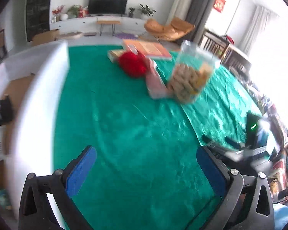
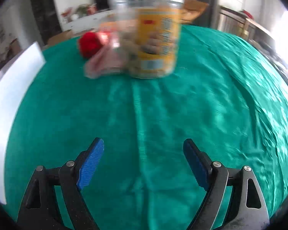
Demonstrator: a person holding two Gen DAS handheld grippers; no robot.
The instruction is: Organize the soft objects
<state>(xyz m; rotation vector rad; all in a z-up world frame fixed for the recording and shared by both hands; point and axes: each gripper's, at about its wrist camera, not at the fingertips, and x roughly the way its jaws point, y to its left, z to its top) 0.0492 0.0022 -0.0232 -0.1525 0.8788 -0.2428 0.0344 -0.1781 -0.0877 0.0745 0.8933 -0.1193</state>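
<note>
Both views are motion-blurred. Near the lens, the left gripper and the right gripper each hang with their 2 blue pads spread wide over bare green cloth, holding nothing. Only the left view shows the orange book beyond the red soft ball; only the right view shows the yellow label on the clear jar.

A wide stretch of bare green cloth lies open ahead of both claws. Farther on, a clear jar, a pink packet, a red soft thing and boxes cluster together, blocking the middle. A white bin wall closes the left side.
</note>
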